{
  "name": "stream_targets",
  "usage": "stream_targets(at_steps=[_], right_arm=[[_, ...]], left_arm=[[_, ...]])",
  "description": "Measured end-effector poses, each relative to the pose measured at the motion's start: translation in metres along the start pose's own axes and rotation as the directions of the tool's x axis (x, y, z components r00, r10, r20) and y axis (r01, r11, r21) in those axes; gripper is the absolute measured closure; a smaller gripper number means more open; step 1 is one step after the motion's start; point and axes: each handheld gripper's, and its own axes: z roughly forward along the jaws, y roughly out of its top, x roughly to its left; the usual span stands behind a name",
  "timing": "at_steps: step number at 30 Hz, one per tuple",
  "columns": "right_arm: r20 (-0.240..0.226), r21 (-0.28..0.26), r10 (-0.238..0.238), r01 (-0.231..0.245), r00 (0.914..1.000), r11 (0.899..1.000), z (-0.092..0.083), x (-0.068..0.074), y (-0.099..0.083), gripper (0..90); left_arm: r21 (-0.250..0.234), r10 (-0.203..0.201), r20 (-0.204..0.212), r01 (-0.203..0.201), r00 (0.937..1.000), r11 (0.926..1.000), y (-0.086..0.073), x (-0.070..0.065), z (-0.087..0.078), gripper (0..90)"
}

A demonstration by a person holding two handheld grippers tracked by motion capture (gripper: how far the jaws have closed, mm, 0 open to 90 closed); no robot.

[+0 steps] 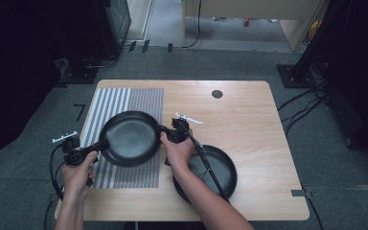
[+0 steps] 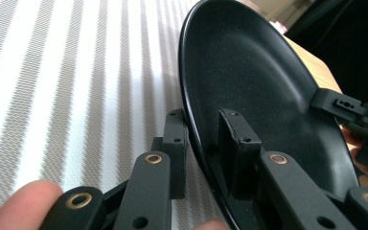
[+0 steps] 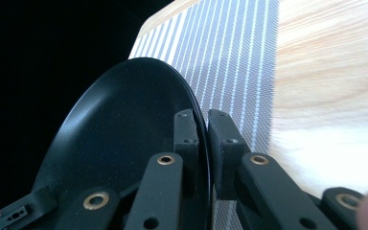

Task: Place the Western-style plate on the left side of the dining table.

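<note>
Plates, two of them, both black and round, on a pale wooden tabletop (image 1: 249, 115). The left plate (image 1: 130, 138) sits over a grey striped mat (image 1: 143, 100) toward the left side of the tabletop, and both tongs have it by the rim. The left tongs (image 1: 100, 143) come in from the near left, one jaw inside the dish and one outside, closed on the edge; in the left gripper view the rim (image 2: 191, 129) runs between the two jaws. The right tongs (image 1: 165, 135) pinch the opposite edge, and the right gripper view shows their jaws pressed tight on the thin rim (image 3: 205, 139). The second plate (image 1: 223, 167) lies flat near the front right, partly under the person's right forearm (image 1: 206, 196), just beside the mat's right edge. A small dark disc (image 1: 217, 94) is set in the tabletop at the far side
</note>
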Motion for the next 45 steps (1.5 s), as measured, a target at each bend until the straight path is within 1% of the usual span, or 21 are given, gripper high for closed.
stream_targets(at_steps=[2, 3, 4, 5, 6, 7, 10, 11, 12, 16, 19, 21, 23, 27, 30, 31, 36, 37, 40, 42, 45], right_arm=[[-0.001, 0.007, 0.005, -0.005, 1.0000, 1.000, 0.009, 0.002, 0.001, 83.5], [-0.001, 0.007, 0.005, -0.005, 1.0000, 1.000, 0.009, 0.002, 0.001, 83.5], [-0.002, 0.030, 0.039, -0.039, 0.9992, 0.999, 0.018, 0.003, 0.002, 83.6], [-0.004, 0.034, 0.047, -0.047, 0.9989, 0.998, 0.021, 0.003, 0.001, 83.6], [-0.004, 0.034, 0.047, -0.047, 0.9989, 0.998, 0.021, 0.003, 0.001, 83.6], [-0.001, 0.042, 0.056, -0.056, 0.9984, 0.998, 0.025, 0.003, 0.001, 83.6], [0.025, 0.058, 0.039, -0.040, 0.9989, 0.997, 0.040, 0.007, 0.002, 83.5], [0.027, 0.062, 0.038, -0.040, 0.9989, 0.997, 0.042, 0.007, 0.003, 83.5], [0.027, 0.062, 0.038, -0.040, 0.9989, 0.997, 0.042, 0.007, 0.003, 83.5], [0.037, 0.062, 0.032, -0.034, 0.9988, 0.998, 0.055, 0.007, 0.007, 83.2], [0.042, 0.069, 0.014, -0.017, 0.9990, 0.997, 0.064, 0.008, 0.010, 83.4], [0.046, 0.079, 0.007, -0.011, 0.9989, 0.997, 0.069, 0.008, 0.012, 83.4], [0.052, 0.086, 0.009, -0.014, 0.9986, 0.996, 0.077, 0.004, 0.014, 83.1], [0.062, 0.081, 0.014, -0.019, 0.9980, 0.997, 0.083, 0.002, 0.015, 82.7], [0.063, 0.080, 0.012, -0.017, 0.9979, 0.997, 0.087, 0.001, 0.014, 82.7], [0.066, 0.081, 0.001, -0.006, 0.9978, 0.997, 0.089, 0.002, 0.013, 82.9], [0.073, 0.078, -0.015, 0.009, 0.9972, 0.997, 0.094, 0.004, 0.011, 82.8], [0.078, 0.080, -0.027, 0.021, 0.9965, 0.997, 0.096, 0.005, 0.010, 82.6], [0.084, 0.090, -0.037, 0.030, 0.9958, 0.996, 0.098, 0.004, 0.010, 82.5], [0.086, 0.089, -0.054, 0.046, 0.9949, 0.995, 0.099, 0.003, 0.011, 82.0], [0.076, 0.082, -0.050, 0.044, 0.9958, 0.996, 0.100, 0.001, 0.012, 82.2]], left_arm=[[-0.010, -0.004, -0.013, 0.003, 0.9999, 0.9999, 0.004, 0.005, 0.001, 74.7], [-0.010, -0.004, -0.013, 0.003, 0.9999, 0.9999, 0.004, 0.005, 0.001, 74.8], [-0.020, -0.015, -0.022, 0.014, 0.9996, 0.9997, 0.008, 0.011, 0.003, 75.1], [-0.023, -0.022, -0.022, 0.022, 0.9995, 0.9995, 0.009, 0.014, 0.004, 75.2], [-0.023, -0.022, -0.022, 0.022, 0.9995, 0.9995, 0.009, 0.014, 0.004, 75.5], [-0.019, -0.039, -0.023, 0.039, 0.9990, 0.9991, 0.010, 0.020, 0.007, 75.5], [-0.013, -0.066, -0.030, 0.065, 0.9974, 0.9978, 0.011, 0.029, 0.013, 75.5], [-0.016, -0.077, -0.035, 0.076, 0.9964, 0.9970, 0.012, 0.032, 0.015, 75.5], [-0.016, -0.077, -0.035, 0.076, 0.9964, 0.9970, 0.012, 0.032, 0.015, 75.5], [-0.028, -0.095, -0.042, 0.094, 0.9946, 0.9952, 0.014, 0.039, 0.021, 75.4], [-0.029, -0.119, -0.050, 0.117, 0.9917, 0.9927, 0.015, 0.046, 0.027, 75.0], [-0.028, -0.125, -0.057, 0.124, 0.9905, 0.9919, 0.014, 0.049, 0.030, 74.9], [-0.034, -0.126, -0.066, 0.124, 0.9898, 0.9916, 0.015, 0.049, 0.033, 74.8], [-0.032, -0.115, -0.087, 0.113, 0.9895, 0.9931, 0.018, 0.050, 0.039, 74.4], [-0.033, -0.123, -0.096, 0.120, 0.9878, 0.9922, 0.018, 0.053, 0.041, 74.2], [-0.033, -0.130, -0.098, 0.127, 0.9867, 0.9914, 0.018, 0.055, 0.042, 74.1], [-0.042, -0.143, -0.120, 0.138, 0.9825, 0.9895, 0.018, 0.060, 0.045, 73.7], [-0.047, -0.144, -0.122, 0.139, 0.9821, 0.9892, 0.017, 0.061, 0.046, 73.6], [-0.041, -0.146, -0.126, 0.142, 0.9812, 0.9890, 0.016, 0.061, 0.048, 73.3], [-0.044, -0.139, -0.134, 0.134, 0.9812, 0.9900, 0.015, 0.060, 0.049, 72.6], [-0.052, -0.123, -0.139, 0.117, 0.9826, 0.9918, 0.014, 0.058, 0.050, 70.8]])
